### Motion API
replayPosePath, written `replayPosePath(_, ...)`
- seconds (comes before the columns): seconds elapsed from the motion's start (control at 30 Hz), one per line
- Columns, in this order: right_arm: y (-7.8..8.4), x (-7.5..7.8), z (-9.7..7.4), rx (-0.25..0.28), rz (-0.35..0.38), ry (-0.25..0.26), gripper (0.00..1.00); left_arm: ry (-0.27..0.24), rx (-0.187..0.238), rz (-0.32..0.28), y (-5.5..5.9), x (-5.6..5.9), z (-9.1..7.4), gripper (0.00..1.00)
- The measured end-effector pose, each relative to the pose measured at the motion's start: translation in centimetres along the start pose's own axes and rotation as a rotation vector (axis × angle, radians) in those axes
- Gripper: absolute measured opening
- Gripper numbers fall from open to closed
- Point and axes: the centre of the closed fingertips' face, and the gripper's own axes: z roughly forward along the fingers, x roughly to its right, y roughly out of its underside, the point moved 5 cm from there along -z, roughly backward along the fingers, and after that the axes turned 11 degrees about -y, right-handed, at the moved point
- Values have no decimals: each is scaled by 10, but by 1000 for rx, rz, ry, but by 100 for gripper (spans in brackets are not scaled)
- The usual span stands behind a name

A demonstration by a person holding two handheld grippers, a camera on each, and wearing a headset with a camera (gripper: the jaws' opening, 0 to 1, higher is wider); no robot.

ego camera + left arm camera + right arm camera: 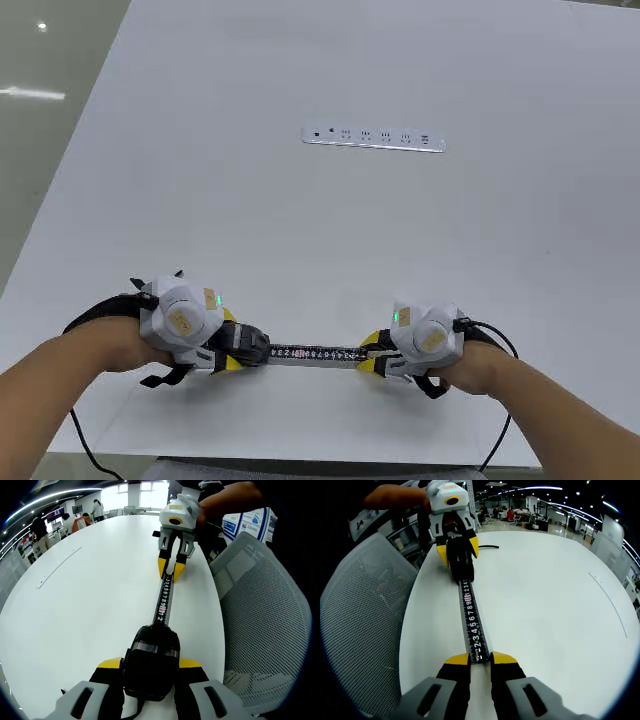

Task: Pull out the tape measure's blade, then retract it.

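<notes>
Left hand-held gripper (231, 342) clamped on tape measure (151, 662) body, right hand-held gripper (368, 353) pinching blade (315, 353) end.

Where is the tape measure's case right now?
In the head view, the case is at the near edge of the table, left of centre, clamped in the left gripper, with the blade stretched rightward to the right gripper.

Black tape measure (151, 662), white table (300, 220), grey mesh chair (260, 605)

White table (300, 220) bearing a white power strip (373, 138), grey mesh chair (260, 610) at its edge, glossy grey floor (35, 130), ceiling strip lights (545, 488) lit over open office beyond.
</notes>
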Motion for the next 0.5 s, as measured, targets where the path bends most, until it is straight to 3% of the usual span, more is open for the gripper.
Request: replayPosePath(0.5,9,2,-9,-9,10,13,13,-3,-16,14,5,0,2,35)
